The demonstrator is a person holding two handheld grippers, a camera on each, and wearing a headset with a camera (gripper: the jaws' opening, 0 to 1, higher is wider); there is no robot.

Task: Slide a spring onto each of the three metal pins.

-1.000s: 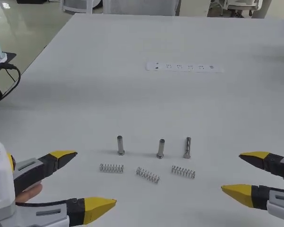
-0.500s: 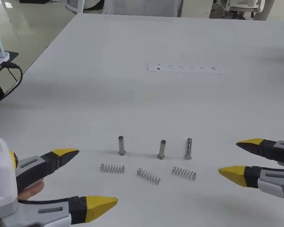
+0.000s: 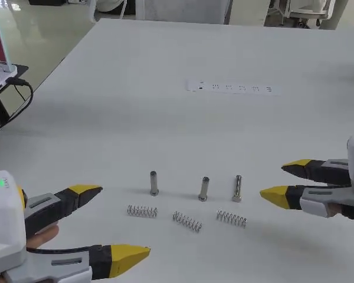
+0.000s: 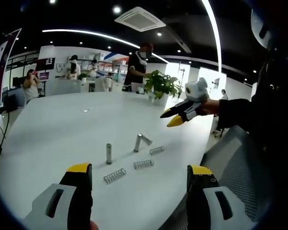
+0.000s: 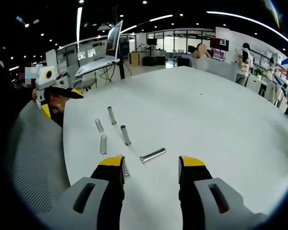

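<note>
- White desk [image 3: 106, 106] carries three metal pins in a row across the head view: left pin [image 3: 154, 183], middle pin [image 3: 204, 188], right pin [image 3: 238, 188].
- The left pin and middle pin stand on their wider ends, long axes rising off the desk. The right pin looks upright in the head view but lies almost crosswise in the right gripper view, so I cannot tell whether it stands.
- Three springs lie on their sides just nearer the person than the pins, long axes roughly along the row: left spring [image 3: 142, 211], middle spring [image 3: 186, 221], right spring [image 3: 231, 219]. Each lies apart from its pin.
- The left gripper [image 3: 109, 224] hovers at the near left, jaws spread wide and empty.
- The right gripper [image 3: 285, 180] has its jaws parted less widely, also empty. Its tips point at the right pin, near it but apart.
- Compared with a second ago, the right gripper has come inward toward the right pin, its jaws a little closer together. The left gripper, pins and springs keep their places.
</note>
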